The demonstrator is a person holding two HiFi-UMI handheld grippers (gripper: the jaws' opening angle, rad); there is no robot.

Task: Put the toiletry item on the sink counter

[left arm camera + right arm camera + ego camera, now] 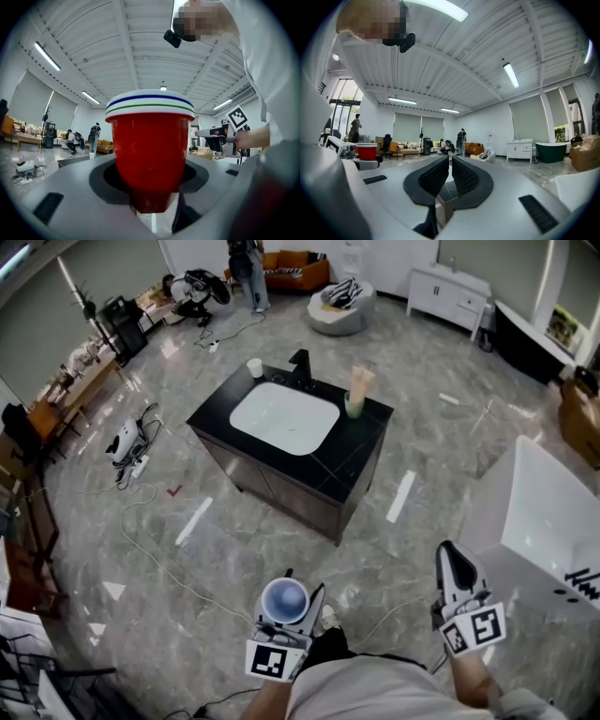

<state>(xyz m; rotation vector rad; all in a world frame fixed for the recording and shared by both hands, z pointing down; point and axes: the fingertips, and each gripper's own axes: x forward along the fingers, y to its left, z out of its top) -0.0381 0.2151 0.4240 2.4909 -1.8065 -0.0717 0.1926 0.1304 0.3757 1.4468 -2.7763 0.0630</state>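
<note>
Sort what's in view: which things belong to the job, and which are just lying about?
Job: red cup, held for placing; sink counter.
Lying about: white cup, green holder, floor cables, white cabinet.

L gripper [150, 187] clamps cup [150, 140]; R gripper [450, 164] fingers [434, 176] shut, seemingly level.

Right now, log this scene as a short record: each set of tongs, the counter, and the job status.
Left tongs: shut on a red cup with a white striped rim, held upright
Right tongs: shut, nothing between them
Counter: black top with a white basin, dark tap, small white cup and green holder
Status: red cup not yet on the counter, which stands ahead across the floor
</note>
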